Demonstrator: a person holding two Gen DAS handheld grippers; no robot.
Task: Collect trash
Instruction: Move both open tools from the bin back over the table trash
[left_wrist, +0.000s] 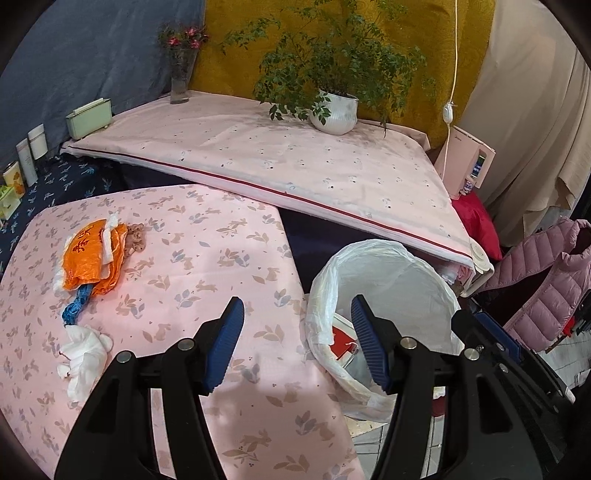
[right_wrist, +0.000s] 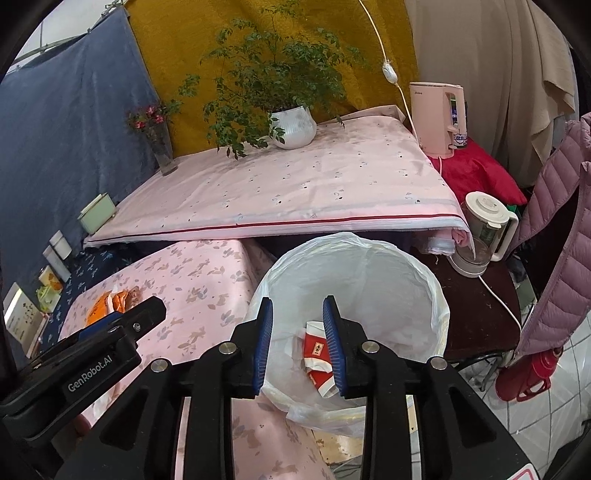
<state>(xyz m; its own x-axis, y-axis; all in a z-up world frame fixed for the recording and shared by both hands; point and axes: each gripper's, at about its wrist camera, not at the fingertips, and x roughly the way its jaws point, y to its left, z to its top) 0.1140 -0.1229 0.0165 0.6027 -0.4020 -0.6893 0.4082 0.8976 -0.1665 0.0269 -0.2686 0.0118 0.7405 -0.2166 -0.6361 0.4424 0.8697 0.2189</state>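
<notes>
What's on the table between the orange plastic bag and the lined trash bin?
Nothing: in the left wrist view only bare pink bunny-print tablecloth stretches from the orange plastic bag to the lined trash bin.

orange bag (left_wrist: 86, 258), pink rabbit-print cloth (left_wrist: 207, 266)

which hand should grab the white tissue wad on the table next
Left. The left hand-held gripper is open over the table near the white tissue wad; the right hand-held gripper hangs over the bin.
</notes>
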